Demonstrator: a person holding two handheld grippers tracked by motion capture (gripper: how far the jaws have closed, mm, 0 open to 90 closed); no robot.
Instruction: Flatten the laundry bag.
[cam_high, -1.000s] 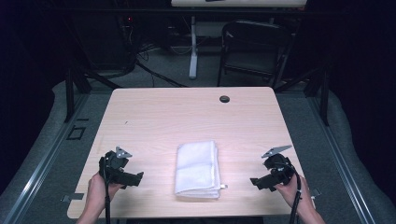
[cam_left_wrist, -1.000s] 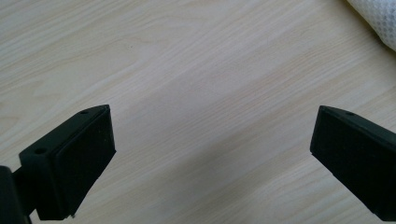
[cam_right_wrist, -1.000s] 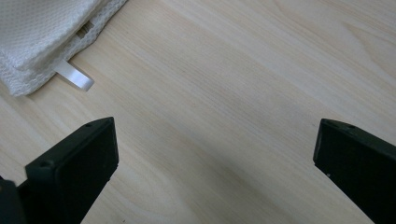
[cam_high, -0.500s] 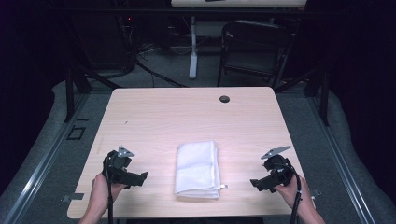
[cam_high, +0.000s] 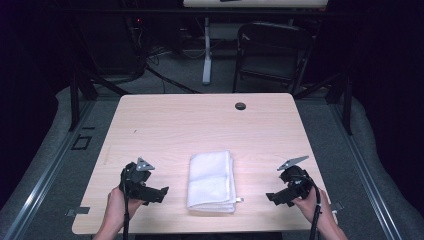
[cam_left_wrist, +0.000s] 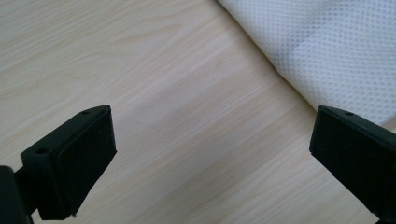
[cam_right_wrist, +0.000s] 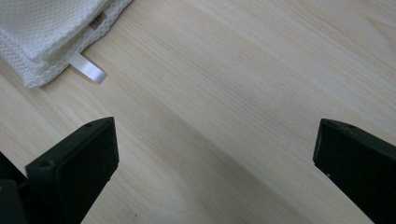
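Near edge of the table (cam_high: 150, 125): the person's two hands enter from below, each holding a gripper. The left gripper (cam_high: 159, 192) rests near the left side of a folded white towel (cam_high: 212, 181), its jaws spread wide and empty. In the left gripper view the two black jaws frame bare wood, with the towel's (cam_left_wrist: 327, 51) waffle-weave edge lying just beyond the right-hand jaw, not touched. The right gripper (cam_high: 272, 197) sits farther off on the towel's right, also wide open and holding nothing. In the right gripper view its jaws frame bare tabletop, and the towel's (cam_right_wrist: 46, 32) near corner shows at the upper left with a small white tag (cam_right_wrist: 86, 66) poking out from the hem.

Middle of the table: the towel lies flat in a neat rectangle, long side running near to far, closer to the near edge than the far one.

Far side: a small dark round cap (cam_high: 240, 105) is set in the wood near the far edge.

Judged state of work: the towel is folded and untouched, so either the folding is complete or handling has not yet begun; no grasp is in hand.
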